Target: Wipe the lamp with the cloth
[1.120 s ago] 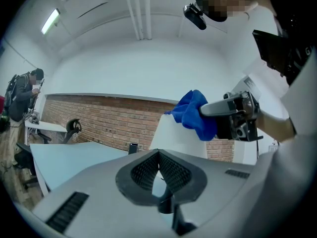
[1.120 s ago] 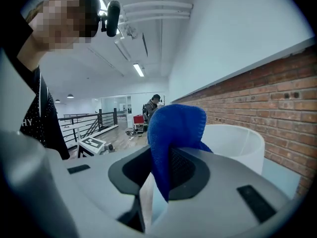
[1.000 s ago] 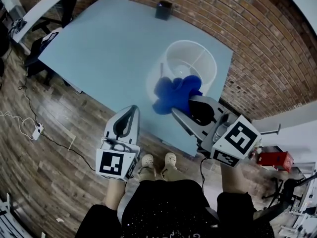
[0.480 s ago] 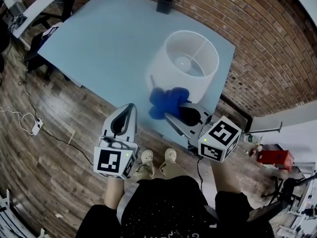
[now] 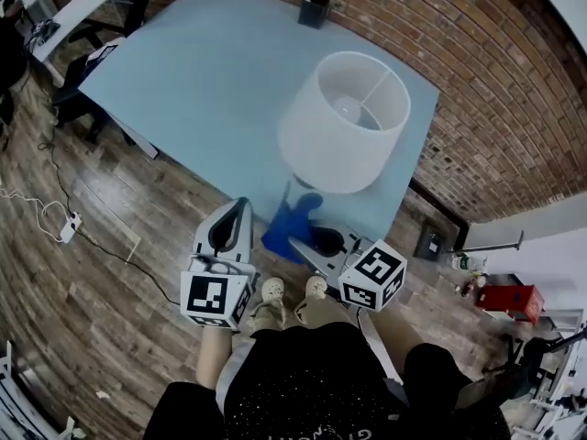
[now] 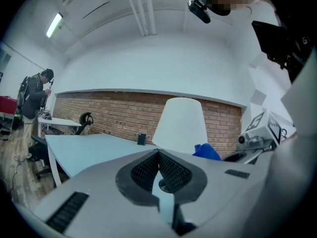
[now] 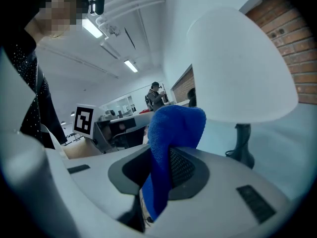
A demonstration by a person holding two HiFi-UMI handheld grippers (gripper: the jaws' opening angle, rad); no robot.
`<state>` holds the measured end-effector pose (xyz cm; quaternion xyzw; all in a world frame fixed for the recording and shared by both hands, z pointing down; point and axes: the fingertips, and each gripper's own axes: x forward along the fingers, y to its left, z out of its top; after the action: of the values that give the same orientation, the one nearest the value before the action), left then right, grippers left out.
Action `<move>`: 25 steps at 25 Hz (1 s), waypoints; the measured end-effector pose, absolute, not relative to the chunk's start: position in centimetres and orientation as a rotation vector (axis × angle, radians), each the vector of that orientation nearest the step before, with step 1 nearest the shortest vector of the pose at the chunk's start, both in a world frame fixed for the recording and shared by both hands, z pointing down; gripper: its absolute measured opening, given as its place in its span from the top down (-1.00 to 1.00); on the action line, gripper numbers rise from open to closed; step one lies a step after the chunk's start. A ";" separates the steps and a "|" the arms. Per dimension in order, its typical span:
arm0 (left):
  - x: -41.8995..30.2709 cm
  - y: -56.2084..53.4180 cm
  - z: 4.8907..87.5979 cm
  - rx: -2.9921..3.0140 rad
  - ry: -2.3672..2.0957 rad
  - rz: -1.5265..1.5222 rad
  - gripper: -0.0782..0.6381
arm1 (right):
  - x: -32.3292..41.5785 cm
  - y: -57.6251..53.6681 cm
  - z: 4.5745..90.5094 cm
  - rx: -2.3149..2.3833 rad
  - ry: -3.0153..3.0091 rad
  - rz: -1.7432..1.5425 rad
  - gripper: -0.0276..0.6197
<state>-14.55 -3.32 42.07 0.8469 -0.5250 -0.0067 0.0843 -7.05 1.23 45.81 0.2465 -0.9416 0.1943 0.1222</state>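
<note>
Back toward the person has come the right gripper [image 5: 307,246], and the cloth [image 5: 292,220] with it. A second ago the blue cloth lay against the near side of the lamp [image 5: 341,126]. Now it sits lower, at the near edge of the table [image 5: 211,90], under the rim of the shade [image 7: 237,68]. The right jaws are clamped on the cloth, which stands up in a fold between them and droops past their tips. In the right gripper view the cloth is left of the dark stem [image 7: 243,140] and apart from it (whether its top brushes the shade I cannot tell). The left gripper [image 5: 240,207] has barely shifted; it hangs off the table's near edge, left of the cloth, with its jaws pressed together on nothing. A small black box [image 5: 314,9] stands at the table's far edge by the brick wall [image 5: 477,81].
</note>
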 end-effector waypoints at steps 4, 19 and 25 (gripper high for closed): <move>-16.0 -2.3 44.1 2.492 -1.585 -0.029 0.76 | -8.8 0.9 48.3 0.844 -2.777 0.482 0.69; -17.7 -3.3 47.8 2.409 -1.652 -0.131 0.76 | -4.5 -11.7 50.2 1.325 -2.295 -0.522 0.69; -18.3 -4.0 48.3 2.386 -1.655 -0.160 0.76 | -3.3 -14.3 49.6 1.475 -2.222 -0.544 0.68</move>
<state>-18.31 -3.97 48.27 0.8148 -0.5653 -0.0547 0.1164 -3.29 -14.33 49.62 0.5301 -0.7983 -0.1954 0.2083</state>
